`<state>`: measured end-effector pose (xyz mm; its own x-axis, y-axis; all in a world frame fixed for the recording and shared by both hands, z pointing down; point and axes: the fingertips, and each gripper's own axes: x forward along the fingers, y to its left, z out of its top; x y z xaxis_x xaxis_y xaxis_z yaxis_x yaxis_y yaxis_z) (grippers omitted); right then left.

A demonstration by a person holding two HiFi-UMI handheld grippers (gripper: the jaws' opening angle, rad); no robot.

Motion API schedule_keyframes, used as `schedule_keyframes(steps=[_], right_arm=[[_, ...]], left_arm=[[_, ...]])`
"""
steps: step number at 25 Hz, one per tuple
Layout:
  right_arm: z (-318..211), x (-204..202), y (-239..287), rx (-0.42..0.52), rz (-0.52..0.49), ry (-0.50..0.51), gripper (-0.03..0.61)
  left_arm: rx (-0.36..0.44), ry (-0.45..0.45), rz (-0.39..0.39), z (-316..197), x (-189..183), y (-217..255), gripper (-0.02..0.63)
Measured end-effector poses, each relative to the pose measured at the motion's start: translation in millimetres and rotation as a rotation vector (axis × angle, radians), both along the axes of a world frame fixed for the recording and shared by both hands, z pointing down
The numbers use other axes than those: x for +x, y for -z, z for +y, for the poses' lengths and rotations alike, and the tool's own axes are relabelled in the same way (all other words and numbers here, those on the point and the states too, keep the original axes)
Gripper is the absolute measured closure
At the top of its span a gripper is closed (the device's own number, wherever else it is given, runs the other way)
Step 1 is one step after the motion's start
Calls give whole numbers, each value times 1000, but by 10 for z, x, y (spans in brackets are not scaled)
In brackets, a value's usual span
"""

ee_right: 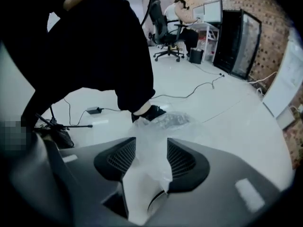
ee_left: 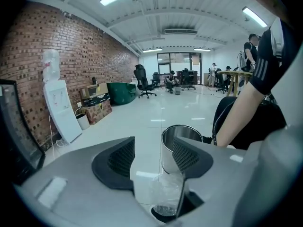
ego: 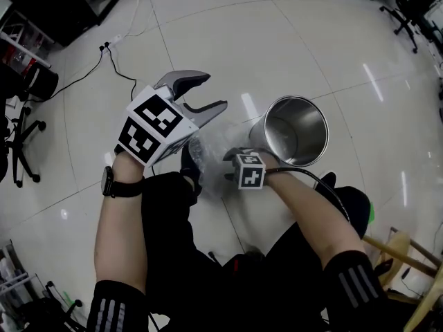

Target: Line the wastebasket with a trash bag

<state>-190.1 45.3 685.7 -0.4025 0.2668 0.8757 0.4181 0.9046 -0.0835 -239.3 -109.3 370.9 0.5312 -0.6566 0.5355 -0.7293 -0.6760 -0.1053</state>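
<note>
Right gripper (ego: 232,158) low over the floor (ego: 291,40), jaws about half apart. Left gripper (ego: 212,92) higher, jaws wide, nothing between the pads.

Wastebasket (ego: 294,133): bare steel, upright, mouth up, unlined, just right of the right gripper in head view.

Trash bag (ego: 211,144): clear, crumpled on the floor between the left gripper and the basket wall. A bunch of film stands loosely between the right pads, apparently unpinched.

Judgement: right hand is nearer both; bag must rise, then travel right to the mouth.
</note>
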Motion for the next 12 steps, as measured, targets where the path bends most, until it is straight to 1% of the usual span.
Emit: schedule_keyframes(steps=[3,5,10,12], right_arm=[[52,55,-357,65,77,66,356],[68,37,-520,106,99,94,353],[104,38,-809,171,146,120,353],[127,53,-864,184,157,118,371]], left_arm=[[7,11,12,20,-65,29,370],[16,20,22,22,-105,67,370],[46,19,52,13,-112,174,370],[53,15,57,20,-111,200,370]])
